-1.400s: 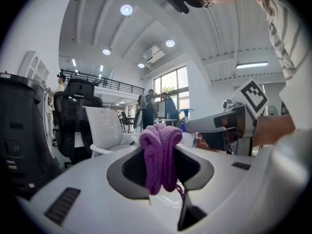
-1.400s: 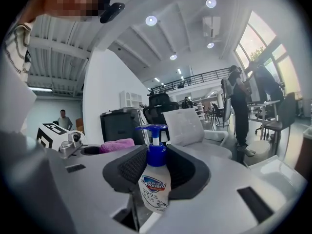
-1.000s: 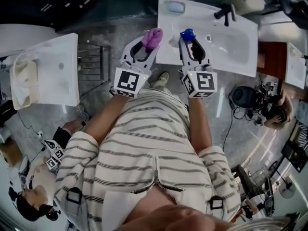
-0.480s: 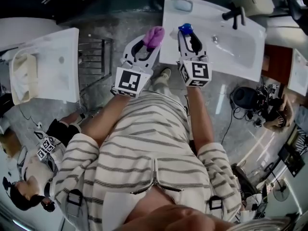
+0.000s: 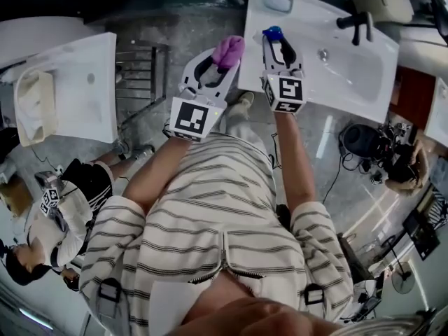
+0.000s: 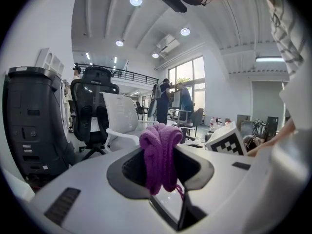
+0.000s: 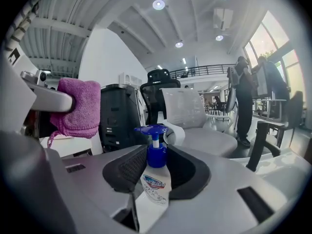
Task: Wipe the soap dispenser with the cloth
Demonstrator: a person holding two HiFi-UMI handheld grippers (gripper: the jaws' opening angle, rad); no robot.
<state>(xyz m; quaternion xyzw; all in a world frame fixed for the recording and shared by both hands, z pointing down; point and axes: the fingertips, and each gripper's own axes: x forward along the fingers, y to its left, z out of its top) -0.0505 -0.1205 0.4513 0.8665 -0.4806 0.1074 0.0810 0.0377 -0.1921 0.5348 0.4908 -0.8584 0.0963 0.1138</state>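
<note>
Far on the left is a white basin [image 5: 84, 75]; next to it stands a metal rack [image 5: 143, 75]. Then comes my left claw [image 5: 224, 60]; its two jaws are squeezed tight on the cloth [image 5: 229, 50]. The cloth is purple and soft, folded into a fat bundle; it sticks up out of the tips, and a little thread hangs down from it. In the left gripper view the cloth [image 6: 160, 155] fills the gap between the jaws.

Just to the right is my right claw [image 5: 278, 47]; its jaws are closed on the soap dispenser [image 5: 272, 32]. In the right gripper view the soap dispenser [image 7: 156, 179] stands upright between the dark pads [image 7: 127, 168]; they press on its sides. Its body is pale and see-through, with a blue and red label; the collar is blue, the neck is white, and the flat pump top [image 7: 153, 129] is blue too. The bottle is over the near left edge of a white sink [image 5: 350, 75]; I cannot tell if it touches the sink. The cloth and the bottle are near each other but apart; the cloth is on the left. Farther right on the sink is a black tap [image 5: 357, 22].
</note>
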